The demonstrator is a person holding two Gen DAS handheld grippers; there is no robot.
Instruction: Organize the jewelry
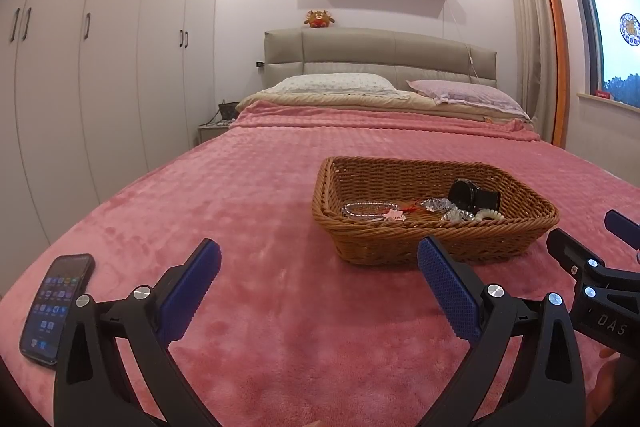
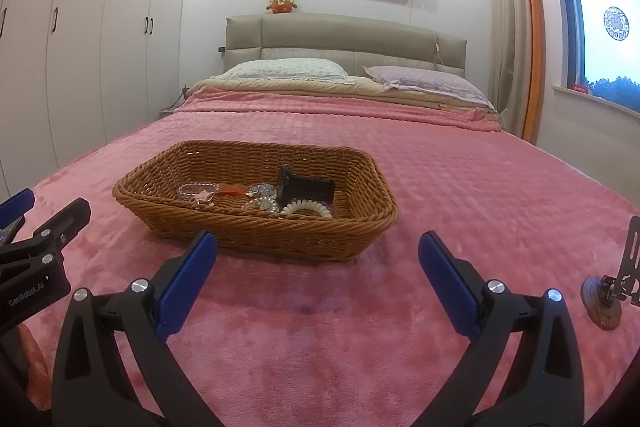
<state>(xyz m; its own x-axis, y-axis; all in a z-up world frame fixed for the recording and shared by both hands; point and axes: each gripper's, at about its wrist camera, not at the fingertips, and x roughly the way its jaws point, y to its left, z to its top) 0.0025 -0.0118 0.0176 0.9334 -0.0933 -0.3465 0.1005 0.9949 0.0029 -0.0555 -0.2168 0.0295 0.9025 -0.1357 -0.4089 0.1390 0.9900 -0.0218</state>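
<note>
Left wrist view: a woven wicker basket [image 1: 436,227] sits on the plush pink blanket [image 1: 260,211] near the bed's foot edge, holding beaded bracelets [image 1: 370,209], a black watch [image 1: 472,195] and a coiled hair tie [image 2: 307,207]. Left gripper [image 1: 319,291] and right gripper [image 2: 318,285] both gape, empty. A smartphone [image 1: 56,307] lies toward the left edge.

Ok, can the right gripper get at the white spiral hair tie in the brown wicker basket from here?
Probably yes. The right gripper is open and empty, the white spiral hair tie lies uncovered near the front wall of the brown wicker basket, and only bare pink blanket lies between; it must clear the rim.
</note>
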